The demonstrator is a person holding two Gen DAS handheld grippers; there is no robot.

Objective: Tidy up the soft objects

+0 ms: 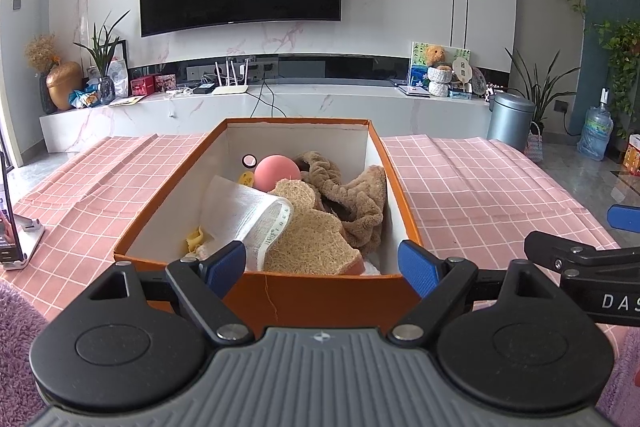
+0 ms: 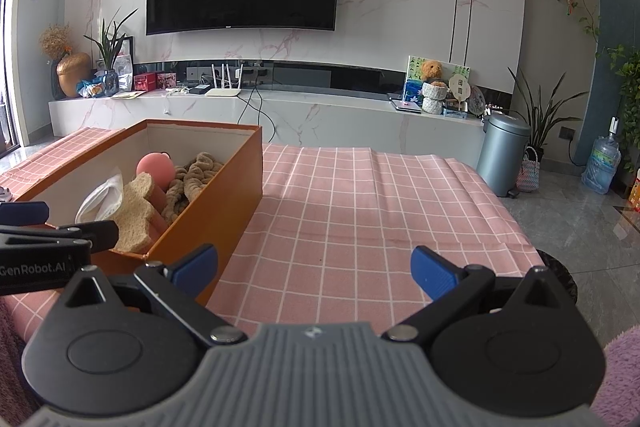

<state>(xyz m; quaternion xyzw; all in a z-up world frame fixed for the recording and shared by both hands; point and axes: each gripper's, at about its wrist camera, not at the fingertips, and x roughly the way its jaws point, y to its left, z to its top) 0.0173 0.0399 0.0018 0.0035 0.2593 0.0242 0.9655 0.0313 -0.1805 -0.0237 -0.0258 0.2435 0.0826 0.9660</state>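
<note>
We see an orange box (image 1: pixel 320 291) on a pink checked tablecloth (image 2: pixel 360 211), holding a brown plush cloth (image 1: pixel 360 203), loofah pad (image 1: pixel 308 235) and pink ball (image 1: pixel 277 173). Left gripper (image 1: pixel 320 263) and right gripper (image 2: pixel 316 267) are both spread, empty; we judge any tidying reach should descend inside the walls.

Both tongs (image 1: pixel 322 263) (image 2: pixel 314 267): black arms, blue pads, ribbed grey bodies.

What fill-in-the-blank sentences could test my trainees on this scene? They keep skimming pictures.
1. The soft things lie inside an ____ box.
2. The round ball in the box is ____.
3. The left gripper is ____.
4. The right gripper hovers over the ____ tablecloth.

Missing words: orange; pink; open; checked
</note>
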